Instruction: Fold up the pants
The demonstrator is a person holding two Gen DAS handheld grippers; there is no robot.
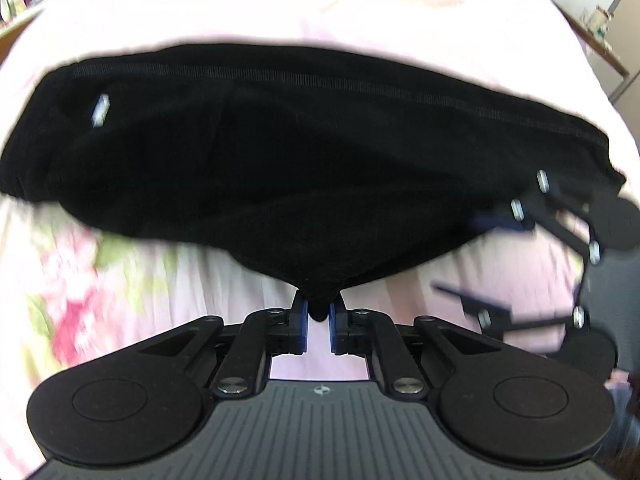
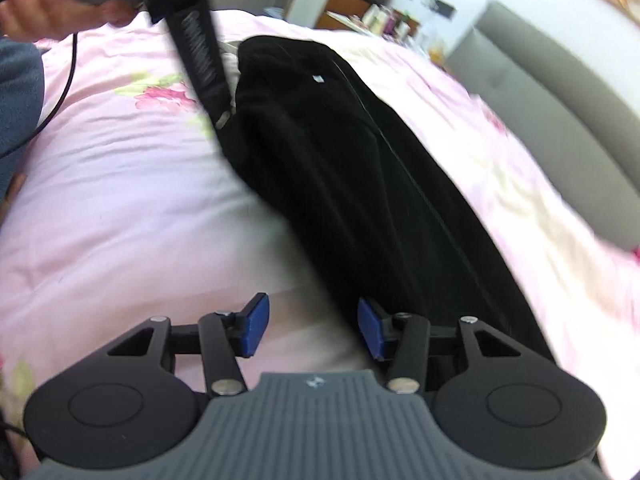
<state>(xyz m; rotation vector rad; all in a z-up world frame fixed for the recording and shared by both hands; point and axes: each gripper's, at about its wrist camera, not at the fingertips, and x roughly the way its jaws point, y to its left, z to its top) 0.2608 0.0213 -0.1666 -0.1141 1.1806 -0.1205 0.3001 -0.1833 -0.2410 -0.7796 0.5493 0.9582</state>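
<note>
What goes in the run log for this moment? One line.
left gripper: shut on black pants | right gripper: open beside pants | surface: pink floral bedspread

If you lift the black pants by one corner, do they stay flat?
Probably not. The pants already hang in a point from the left gripper, so they look floppy. The thick fuzzy cloth likely grips rather than slips.

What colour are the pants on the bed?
Black pants, with a small white tag; clearest in the right wrist view, against the pink floral bedspread.
</note>
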